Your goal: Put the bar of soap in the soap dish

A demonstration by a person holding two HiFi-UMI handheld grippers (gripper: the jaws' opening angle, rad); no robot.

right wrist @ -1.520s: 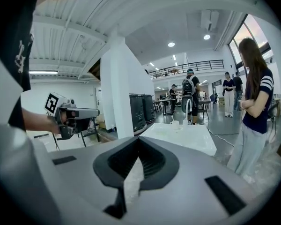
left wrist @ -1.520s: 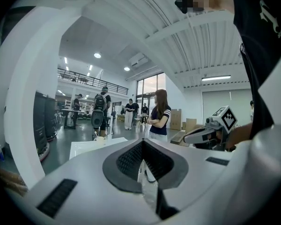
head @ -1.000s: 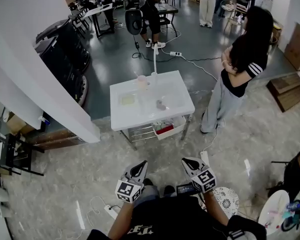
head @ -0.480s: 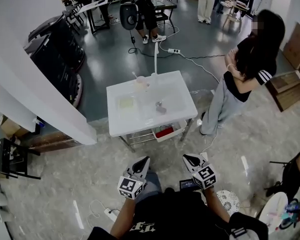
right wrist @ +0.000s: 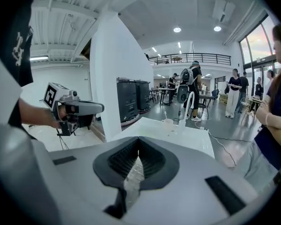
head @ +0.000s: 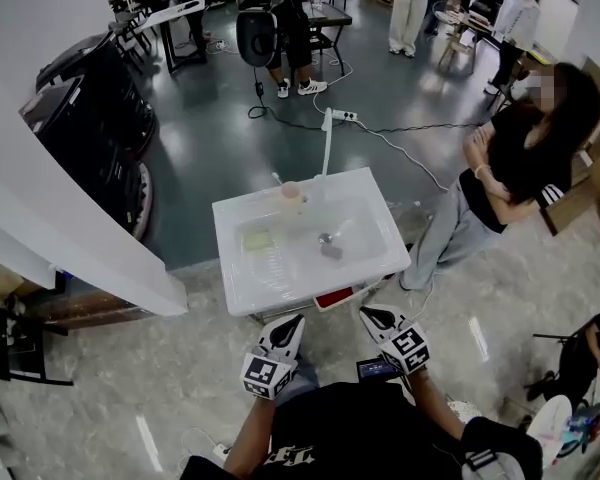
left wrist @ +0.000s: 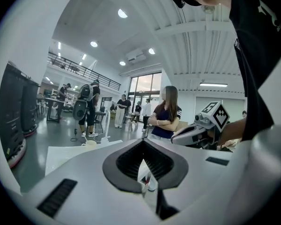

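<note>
1. Left tool (head: pixel 292 321): the jaws are closed together with nothing between them. The person holds it low in front of the body, pointing toward the white surface (head: pixel 242 286).
2. Right tool (head: pixel 366 314): the jaws are closed together with nothing between them. It sits just to the right of the left tool, level with it in the head view.
3. White surface: it stands ahead of both tools and touches neither. In the head view its near edge lies just beyond the 2 tool tips. It carries a sunken basin (head: pixel 355 230).
4. Yellow-green rectangle (head: pixel 257 240): it lies flat on the surface deck, ahead of the left tool and left of the basin.
5. Small dark item (head: pixel 331 252): it lies in the basin, ahead of the 2 tools and between their lines. At this size it cannot be told which of these 2 items is the soap and which is the dish.
6. White spout (head: pixel 327 140): it stands upright at the far edge, beyond the basin. A pale cup (head: pixel 291 193) stands near it on the left.
7. Standing person (head: pixel 510 168): the arms are folded. The person is ahead and to the right of the right tool, beside the surface's right edge.
</note>
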